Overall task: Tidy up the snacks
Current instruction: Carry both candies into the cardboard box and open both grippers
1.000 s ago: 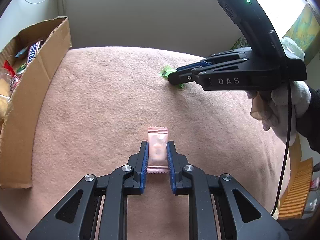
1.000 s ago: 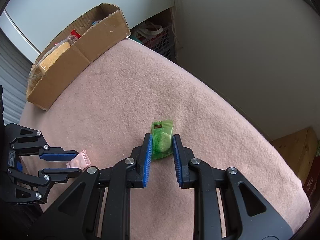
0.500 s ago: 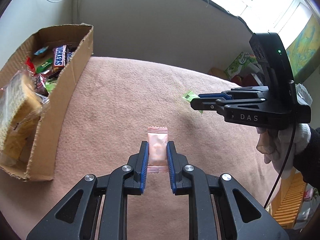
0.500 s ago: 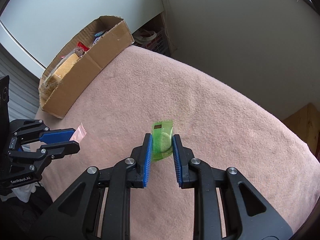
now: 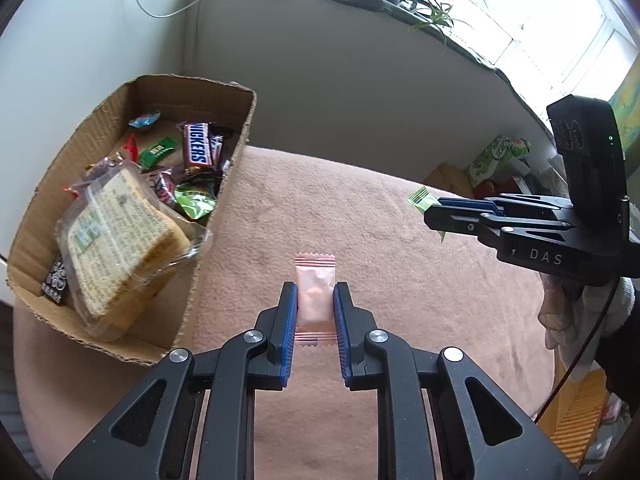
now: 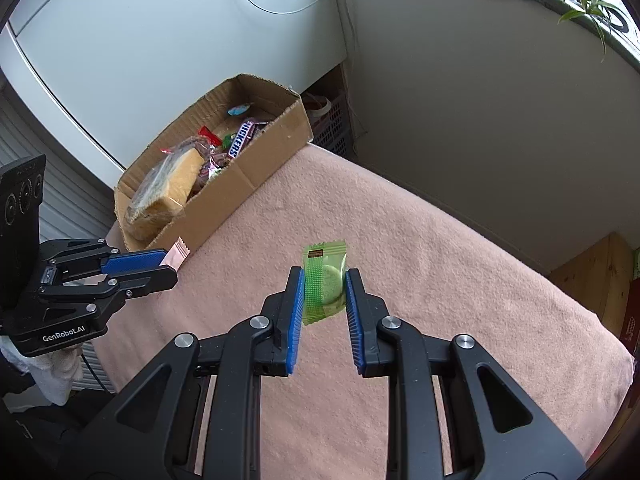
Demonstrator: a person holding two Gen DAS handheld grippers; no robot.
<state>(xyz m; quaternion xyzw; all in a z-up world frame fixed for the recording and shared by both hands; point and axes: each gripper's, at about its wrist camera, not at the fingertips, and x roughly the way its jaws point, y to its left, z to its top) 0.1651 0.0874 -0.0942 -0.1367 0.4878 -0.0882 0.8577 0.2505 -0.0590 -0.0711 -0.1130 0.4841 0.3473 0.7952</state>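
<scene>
A: Starting with the biggest thing, what is happening over the pink blanket (image 5: 400, 280)?

B: Both tools are rising off it. A second ago the two sweets were lying low against the cloth; now both are hanging clear above it, and the blanket's far edge and the floor clutter beyond it are coming into view.

A: And the cardboard box (image 5: 224, 216)?

B: It is sitting at the blanket's far left corner, and it is filling far more of the left wrist view than it was a second ago. Its open top is showing now: a wrapped slab of cake (image 5: 120, 240), a Snickers bar (image 5: 198, 144) and smaller wrappers are lying inside.

A: What are the tongs doing?

B: The left gripper (image 5: 316, 312) is clenched on the pink candy (image 5: 315, 296), its blue pads pressing both long sides. The right gripper (image 6: 323, 296) is clenched on the green candy (image 6: 324, 284) in the same way. Neither grip is loosening, and each sweet is sticking out past the tips.

A: So where are the sweets relative to the box?

B: In the right wrist view the pink one is hanging just beside the box's near long wall. The green one is hanging over the middle of the blanket, well apart from the box.

A: Meaning for the tidying?

B: I am judging that the pick-up is done for both and the carry is under way; the pink one is looking likelier to go in first.
</scene>
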